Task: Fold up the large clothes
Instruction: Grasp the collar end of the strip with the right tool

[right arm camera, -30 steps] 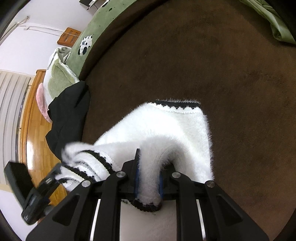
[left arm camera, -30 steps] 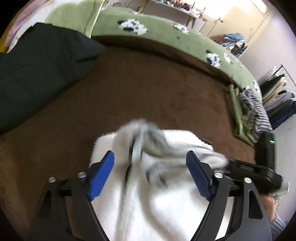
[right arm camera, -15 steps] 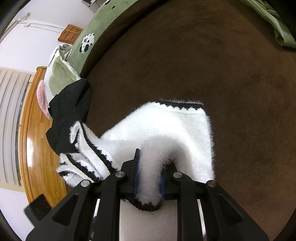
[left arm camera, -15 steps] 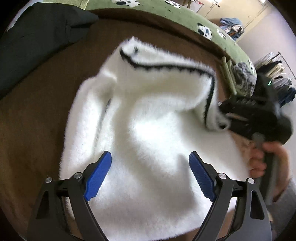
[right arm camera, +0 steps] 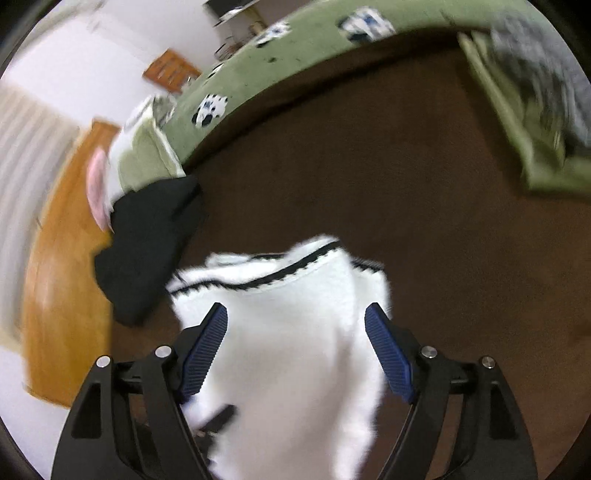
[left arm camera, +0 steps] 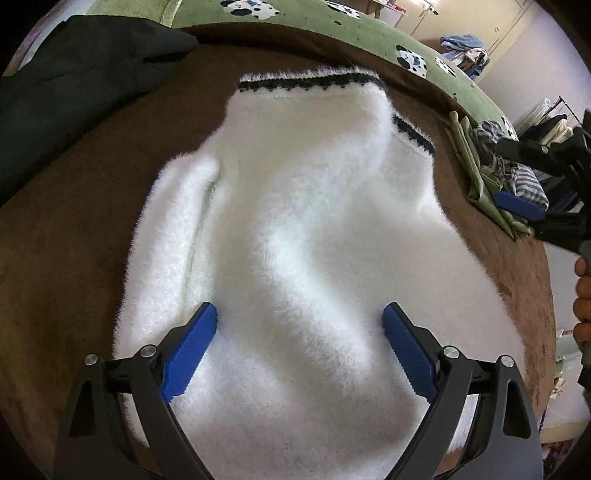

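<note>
A fluffy white sweater (left arm camera: 295,236) with black trim lies folded on the brown blanket (left arm camera: 66,236); it also shows in the right wrist view (right arm camera: 295,332). My left gripper (left arm camera: 299,350) is open and empty, hovering over the sweater's near part. My right gripper (right arm camera: 295,347) is open and empty above the sweater's right side. It shows at the right edge of the left wrist view (left arm camera: 535,206), held by a hand, off the sweater.
A black garment (left arm camera: 74,96) lies at the left of the blanket (right arm camera: 147,236). A stack of folded clothes (left arm camera: 495,173) sits at the right edge (right arm camera: 535,110). A green spotted cover (left arm camera: 332,29) borders the far side. A wooden floor (right arm camera: 59,295) lies beyond the left side.
My right gripper let go of the sweater's fold, opened and pulled back to the right. The folded part now lies flat. My left gripper stayed open over the sweater.
</note>
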A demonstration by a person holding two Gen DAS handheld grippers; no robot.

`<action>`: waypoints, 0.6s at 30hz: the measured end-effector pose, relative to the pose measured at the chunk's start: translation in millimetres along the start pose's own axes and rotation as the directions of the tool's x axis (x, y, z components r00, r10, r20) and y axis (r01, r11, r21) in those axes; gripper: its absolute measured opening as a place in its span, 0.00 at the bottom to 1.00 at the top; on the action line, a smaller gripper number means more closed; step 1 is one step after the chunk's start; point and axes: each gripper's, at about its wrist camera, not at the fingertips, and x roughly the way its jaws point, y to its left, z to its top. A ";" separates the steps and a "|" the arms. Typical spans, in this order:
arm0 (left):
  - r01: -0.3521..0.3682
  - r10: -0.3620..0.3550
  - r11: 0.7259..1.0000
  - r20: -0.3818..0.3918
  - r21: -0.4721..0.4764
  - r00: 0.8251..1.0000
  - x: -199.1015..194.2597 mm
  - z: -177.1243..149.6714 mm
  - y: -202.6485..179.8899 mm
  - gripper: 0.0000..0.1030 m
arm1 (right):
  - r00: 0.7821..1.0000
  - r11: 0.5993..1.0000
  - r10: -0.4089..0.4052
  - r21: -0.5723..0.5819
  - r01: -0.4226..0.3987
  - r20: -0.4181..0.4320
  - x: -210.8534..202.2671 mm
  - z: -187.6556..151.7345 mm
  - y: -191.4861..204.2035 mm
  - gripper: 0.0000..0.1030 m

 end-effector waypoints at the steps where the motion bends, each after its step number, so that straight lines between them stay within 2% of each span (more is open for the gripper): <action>1: -0.008 0.008 1.000 0.002 0.003 1.000 -0.6 -0.3 -0.8 0.87 | 0.999 0.997 -0.045 -0.064 0.044 -0.009 3.6 -1.8 9.3 0.75; 4: -0.031 0.031 0.999 0.009 0.008 0.999 0.2 1.9 -7.3 0.87 | 0.992 0.976 -0.116 -0.190 0.106 -0.045 24.3 -7.2 30.7 0.75; 7: -0.047 0.046 0.999 0.017 0.011 0.999 0.1 1.5 -10.5 0.87 | 0.989 0.965 -0.131 -0.238 0.110 -0.075 46.5 -11.9 39.9 0.75; 11: -0.064 0.064 0.998 0.032 0.017 0.997 -1.7 -3.1 -9.7 0.88 | 0.981 0.959 -0.157 -0.256 0.124 -0.112 80.6 -13.2 43.6 0.75; 18: -0.067 0.066 0.998 0.059 0.009 0.996 -2.9 -12.4 -8.5 0.88 | 0.966 0.945 -0.229 -0.268 0.190 -0.123 123.9 -5.5 33.2 0.75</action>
